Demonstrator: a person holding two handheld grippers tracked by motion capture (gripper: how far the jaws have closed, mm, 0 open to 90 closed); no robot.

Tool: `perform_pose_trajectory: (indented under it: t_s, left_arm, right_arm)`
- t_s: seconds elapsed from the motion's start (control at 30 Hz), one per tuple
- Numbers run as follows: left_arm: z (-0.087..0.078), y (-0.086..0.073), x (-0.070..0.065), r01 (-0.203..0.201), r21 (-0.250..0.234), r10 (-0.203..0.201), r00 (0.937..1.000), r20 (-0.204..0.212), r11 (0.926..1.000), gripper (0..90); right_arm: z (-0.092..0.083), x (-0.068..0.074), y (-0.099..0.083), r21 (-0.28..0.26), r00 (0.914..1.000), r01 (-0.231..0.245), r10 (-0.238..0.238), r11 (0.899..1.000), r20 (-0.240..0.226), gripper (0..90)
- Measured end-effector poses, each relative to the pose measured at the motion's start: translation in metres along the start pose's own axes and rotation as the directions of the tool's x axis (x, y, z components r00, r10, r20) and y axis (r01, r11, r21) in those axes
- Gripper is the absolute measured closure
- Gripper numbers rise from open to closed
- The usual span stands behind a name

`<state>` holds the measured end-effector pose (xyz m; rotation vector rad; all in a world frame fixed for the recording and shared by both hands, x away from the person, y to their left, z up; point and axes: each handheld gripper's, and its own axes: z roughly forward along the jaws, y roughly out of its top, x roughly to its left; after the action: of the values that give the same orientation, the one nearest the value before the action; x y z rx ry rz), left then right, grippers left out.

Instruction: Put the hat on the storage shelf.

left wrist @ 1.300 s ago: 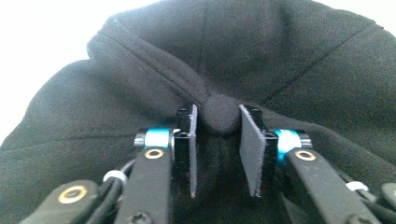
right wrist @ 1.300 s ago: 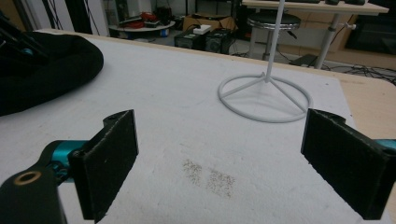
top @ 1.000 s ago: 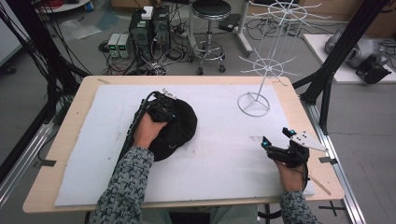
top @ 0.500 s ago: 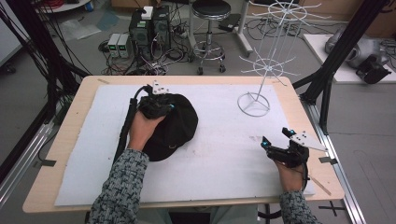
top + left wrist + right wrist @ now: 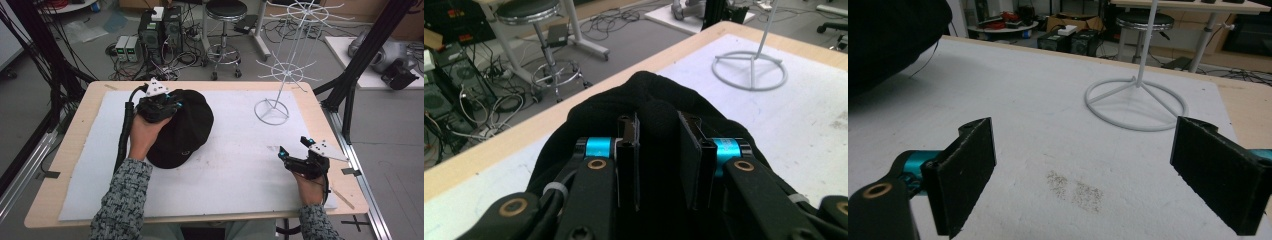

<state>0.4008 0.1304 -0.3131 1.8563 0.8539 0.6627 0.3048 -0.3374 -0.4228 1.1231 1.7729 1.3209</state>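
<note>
high view sets out the scene around the white foam mat [image 5: 240, 165] that covers most of the wooden table [image 5: 75, 150]; everything below is placed against that mat. largest on it is the black cap [image 5: 185, 132], lying on the mat's far-left part, crown up, its brim toward the person's side. on the mat's far-right part stands the white wire display stand [image 5: 272, 107], round base flat on the foam and hooks reaching out above, well apart from the cap.

the left gripper [image 5: 167, 106] sits over the far edge of the cap. in the left gripper view its jaws are drawn in on a raised fold of the cap's [image 5: 659, 112] black fabric, pinched between the two pads [image 5: 629, 160], so the cap is grasped. whether the cap has left the mat cannot be told; most of it appears to lie on the foam.

the right gripper [image 5: 294, 148] waits at the mat's near-right edge, close to the stand's base. in the right gripper view its pads [image 5: 968, 170] stand wide apart with nothing between them, bare foam and the stand's ring [image 5: 1135, 107] ahead.

as a judgement, the grasp is made and little else: the cap would need lifting, carrying across the mat and hanging on one of the stand's hooks, likely with the free gripper helping.
</note>
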Motion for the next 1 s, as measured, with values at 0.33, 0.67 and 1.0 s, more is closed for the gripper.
perform_pose_trajectory:
  t_s: [0.33, 0.67, 1.0]
  left_arm:
    - [-0.027, 0.036, 0.012, -0.001, -0.107, 0.002, 1.0000, 0.009, 0.9942, 72.1]
    - [-0.053, 0.077, 0.036, -0.016, -0.209, 0.020, 0.9996, 0.017, 0.9779, 72.1]
    - [-0.069, 0.124, 0.047, -0.044, -0.287, 0.057, 0.9976, 0.038, 0.9570, 72.1]
  right_arm:
    - [0.001, 0.001, 0.000, 0.003, 0.9999, -0.003, 0.003, 1.000, -0.013, 10.1]
    - [0.002, 0.000, 0.000, -0.010, 0.9997, 0.009, -0.009, 1.000, -0.025, 10.1]
    - [0.001, -0.001, 0.000, -0.003, 0.9997, -0.006, 0.006, 1.000, -0.022, 10.0]
